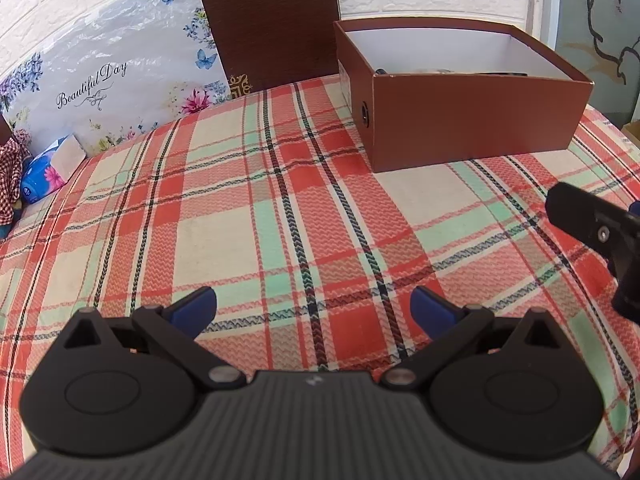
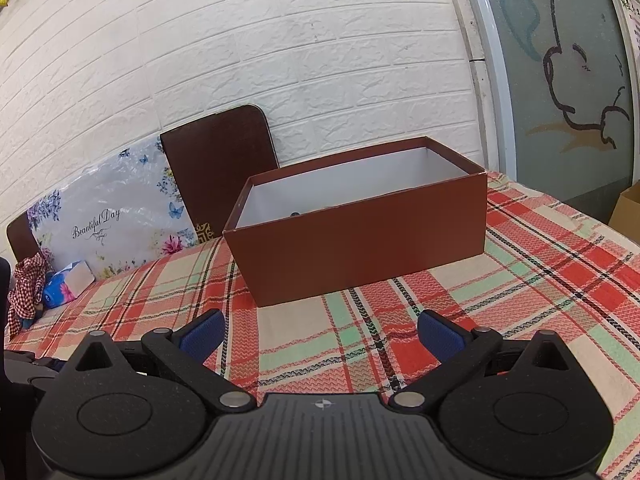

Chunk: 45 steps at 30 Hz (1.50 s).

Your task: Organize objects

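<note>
while the brown box (image 2: pixel 360 240) stands open on the checked cloth (image 2: pixel 520 280) near the white wall, only a few small dark things show low against its white inside, too hidden to name. the left gripper (image 1: pixel 314 306) hovers over the cloth well before the box, its blue fingers (image 1: pixel 196 308) spread wide with nothing between. the right gripper (image 2: pixel 320 330) faces the box's long side, spread and empty too.
</note>
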Each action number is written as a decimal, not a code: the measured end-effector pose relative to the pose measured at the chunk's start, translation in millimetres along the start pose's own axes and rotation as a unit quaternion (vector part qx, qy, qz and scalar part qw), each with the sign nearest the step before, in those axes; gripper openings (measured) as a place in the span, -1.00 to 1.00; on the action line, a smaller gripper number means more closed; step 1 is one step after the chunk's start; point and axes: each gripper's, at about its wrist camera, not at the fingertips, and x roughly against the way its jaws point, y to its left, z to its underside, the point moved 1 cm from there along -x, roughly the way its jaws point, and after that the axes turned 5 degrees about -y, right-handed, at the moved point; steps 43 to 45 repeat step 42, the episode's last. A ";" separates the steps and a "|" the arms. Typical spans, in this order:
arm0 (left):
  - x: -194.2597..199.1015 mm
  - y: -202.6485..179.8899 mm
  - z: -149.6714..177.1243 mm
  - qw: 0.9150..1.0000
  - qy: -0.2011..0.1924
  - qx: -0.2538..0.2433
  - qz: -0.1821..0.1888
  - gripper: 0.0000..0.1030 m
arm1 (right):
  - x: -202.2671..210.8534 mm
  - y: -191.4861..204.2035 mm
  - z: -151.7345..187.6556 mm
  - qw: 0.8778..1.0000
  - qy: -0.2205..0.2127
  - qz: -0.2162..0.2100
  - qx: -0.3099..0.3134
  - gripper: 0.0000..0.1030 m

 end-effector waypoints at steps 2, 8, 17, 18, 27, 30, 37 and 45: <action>0.3 -0.8 -0.3 1.000 -0.002 -0.003 -0.003 1.00 | 0.2 0.2 0.0 1.000 0.000 0.000 0.000 0.99; -0.2 -3.9 0.2 1.000 0.001 -0.006 -0.005 1.00 | 0.2 0.0 0.6 1.000 -0.002 0.001 0.000 0.99; -1.4 -3.0 1.9 1.000 0.006 -0.007 -0.002 1.00 | 0.9 -0.6 0.7 1.000 -0.001 0.001 -0.001 0.99; -1.5 -3.1 2.2 1.000 0.006 -0.007 -0.002 1.00 | 0.9 -0.5 0.8 1.000 0.000 0.001 -0.001 0.99; -4.1 -1.0 3.8 1.000 0.014 -0.001 0.003 1.00 | 0.9 -0.2 1.1 1.000 0.000 0.001 -0.001 0.99; -5.0 -0.3 4.0 1.000 0.016 0.001 0.006 1.00 | 0.9 -0.1 1.4 1.000 0.000 0.002 -0.001 0.99; -5.7 -1.8 5.8 1.000 0.018 0.003 0.023 1.00 | 0.6 -0.5 2.5 1.000 0.001 0.002 -0.001 0.99; -3.8 -1.9 4.7 1.000 0.012 0.002 0.027 1.00 | -1.2 -2.7 4.4 1.000 0.002 0.000 0.001 0.99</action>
